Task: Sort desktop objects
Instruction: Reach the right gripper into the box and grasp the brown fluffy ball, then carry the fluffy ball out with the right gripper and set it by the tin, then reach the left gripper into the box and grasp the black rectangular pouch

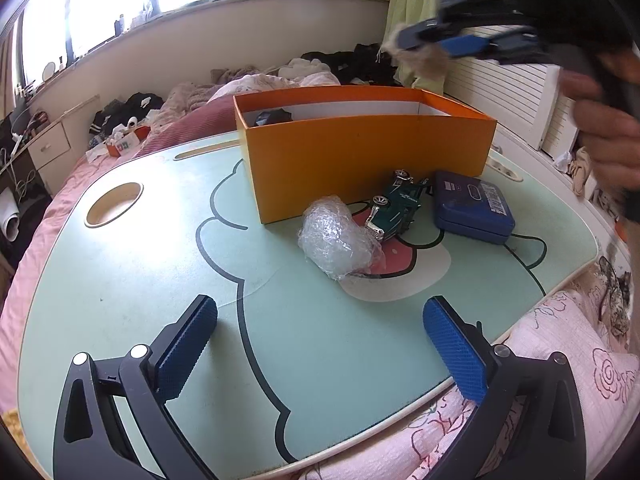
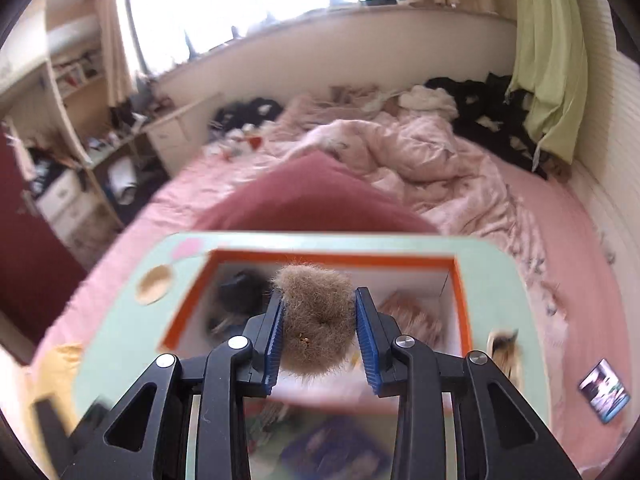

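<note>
Left wrist view: the left gripper point(image 1: 320, 344) fills the bottom of the frame with its blue pads spread wide and nothing between them, above a pale green lap table point(image 1: 120, 280) printed with a cartoon outline. At centre stands an orange box point(image 1: 368, 160), open at the top, white inside, with a dark object point(image 1: 272, 117) in its far left corner. In front of it, on the table, lie a wad of clear bubble wrap point(image 1: 336, 240), a dark green toy car point(image 1: 394, 212) on its side just right of the wrap, and a flat blue case point(image 1: 472, 208) further right. In the upper right, blurred, the right gripper point(image 1: 404, 42) is held by a hand point(image 1: 608, 136) and carries a tan fur ball point(image 1: 416, 60) above the box's right end.

Right wrist view: the right gripper point(image 2: 320, 332) has its jaws drawn close, both pads pressed into the fur ball point(image 2: 316, 316), a round, fuzzy, light brown puff with a small gold fleck near its lower middle. It hangs at lower centre of the frame over the open box point(image 2: 460, 280); the dark object point(image 2: 236, 292) shows left of the ball, and something pinkish and blurred lies to its right.
</note>
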